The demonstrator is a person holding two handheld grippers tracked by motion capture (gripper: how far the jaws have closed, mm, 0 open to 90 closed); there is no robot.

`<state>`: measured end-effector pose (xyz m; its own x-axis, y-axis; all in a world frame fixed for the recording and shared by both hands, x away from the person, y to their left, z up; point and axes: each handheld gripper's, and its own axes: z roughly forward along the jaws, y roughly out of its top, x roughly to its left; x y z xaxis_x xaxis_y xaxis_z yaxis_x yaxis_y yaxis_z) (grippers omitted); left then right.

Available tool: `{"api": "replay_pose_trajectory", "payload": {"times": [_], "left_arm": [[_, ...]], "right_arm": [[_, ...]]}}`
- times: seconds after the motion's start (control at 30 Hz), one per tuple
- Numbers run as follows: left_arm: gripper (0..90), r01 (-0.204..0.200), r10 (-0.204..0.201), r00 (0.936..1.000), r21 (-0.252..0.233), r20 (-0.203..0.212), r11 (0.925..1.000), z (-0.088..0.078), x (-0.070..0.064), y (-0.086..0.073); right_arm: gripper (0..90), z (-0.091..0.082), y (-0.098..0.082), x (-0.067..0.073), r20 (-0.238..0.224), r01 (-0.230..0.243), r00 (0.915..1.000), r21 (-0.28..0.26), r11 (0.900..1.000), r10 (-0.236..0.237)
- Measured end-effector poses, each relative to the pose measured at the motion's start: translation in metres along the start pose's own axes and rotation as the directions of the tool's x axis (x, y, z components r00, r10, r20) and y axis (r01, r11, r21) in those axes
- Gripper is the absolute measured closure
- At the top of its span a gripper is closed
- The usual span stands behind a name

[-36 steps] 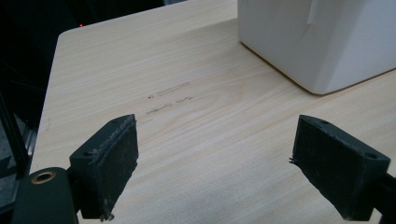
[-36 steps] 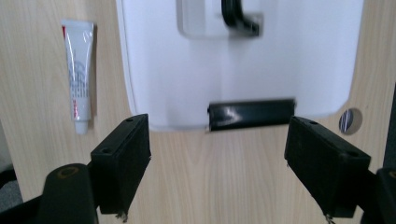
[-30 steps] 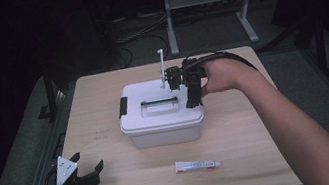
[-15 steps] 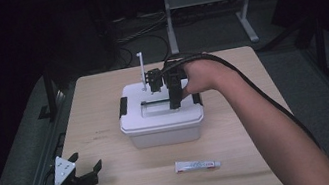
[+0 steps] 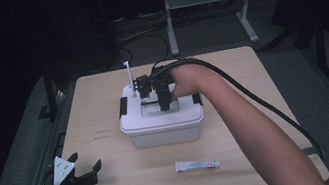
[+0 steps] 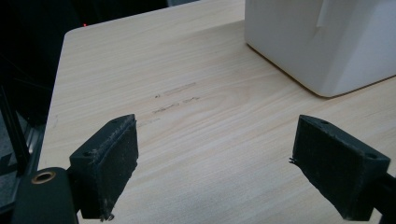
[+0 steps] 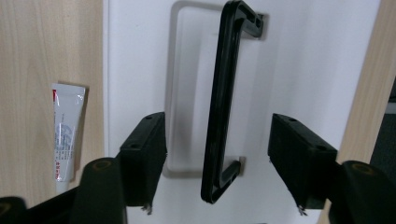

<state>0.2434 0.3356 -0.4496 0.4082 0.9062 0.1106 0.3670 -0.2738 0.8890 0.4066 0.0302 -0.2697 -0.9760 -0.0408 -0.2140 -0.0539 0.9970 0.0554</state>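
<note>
Your right gripper (image 5: 163, 104) hangs over the lid of the white box (image 5: 163, 125), pointing down at its black handle (image 7: 224, 102). In the right gripper view the handle runs straight away from you between the two jaws, its long axis in line with the way the gripper looks, one end near the jaws and the other at the far side of the lid. The bar stands up out of its recess, a little nearer the left jaw than the right, and neither pad touches it. The jaws have just been closing, yet they stand partly wide with clear gaps on both sides of the handle.

Compared with a second ago, your right hand has come across from the box's right side to a place above the middle of the lid.

The tube (image 5: 197, 165) lies on the table (image 5: 263, 86) in front of the box, left of your right gripper's jaws in its own view.

Your left gripper (image 5: 78, 177) rests near the table's front left corner, jaws wide with nothing between them, the box ahead and to its right.
</note>
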Motion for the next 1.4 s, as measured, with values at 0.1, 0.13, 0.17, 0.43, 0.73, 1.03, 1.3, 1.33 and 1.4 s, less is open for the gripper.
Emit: {"api": "replay_pose_trajectory", "payload": {"times": [0.1,0.13,0.17,0.43,0.73,1.03,1.3,1.33,1.4], "left_arm": [[13.7,0.002,-0.002,1.0000,0.000,0.000,1.0000,0.000,0.001,0.000],[13.8,0.004,-0.004,1.0000,0.000,-0.001,1.0000,0.000,0.001,0.000],[13.8,0.006,-0.006,1.0000,0.001,-0.001,1.0000,0.000,0.001,0.000],[13.7,0.021,-0.021,0.9998,-0.007,-0.006,0.9998,-0.001,0.003,-0.001],[13.8,0.019,-0.019,0.9998,-0.003,-0.003,0.9998,-0.001,0.002,-0.001],[13.8,0.022,-0.022,0.9997,-0.005,-0.005,0.9997,-0.001,0.002,-0.001],[13.8,0.022,-0.022,0.9997,-0.004,-0.007,0.9998,-0.001,0.003,-0.002],[13.7,0.021,-0.021,0.9998,-0.002,-0.007,0.9998,-0.001,0.003,-0.002],[13.8,0.020,-0.020,0.9998,-0.003,-0.008,0.9998,-0.001,0.003,-0.002]], "right_arm": [[42.7,0.004,0.003,-0.001,0.001,0.008,1.0000,0.009,1.000,-0.008],[43.7,0.005,0.005,-0.001,-0.002,0.007,1.0000,0.009,1.000,-0.007],[45.7,0.005,0.006,-0.001,-0.001,0.007,1.0000,0.010,1.000,-0.007],[63.6,0.010,0.013,-0.004,0.010,0.017,0.9998,0.025,1.000,-0.017],[74.9,0.005,0.010,-0.014,0.046,-0.009,0.9989,0.013,1.000,0.009],[81.9,0.010,0.012,-0.016,0.036,-0.009,0.9993,0.022,1.000,0.008],[82.8,0.010,0.012,-0.019,0.019,-0.022,0.9996,0.015,1.000,0.022],[82.8,0.010,0.012,-0.019,0.018,-0.023,0.9996,0.016,1.000,0.022],[82.9,0.010,0.012,-0.019,0.017,-0.022,0.9996,0.017,1.000,0.022]]}}
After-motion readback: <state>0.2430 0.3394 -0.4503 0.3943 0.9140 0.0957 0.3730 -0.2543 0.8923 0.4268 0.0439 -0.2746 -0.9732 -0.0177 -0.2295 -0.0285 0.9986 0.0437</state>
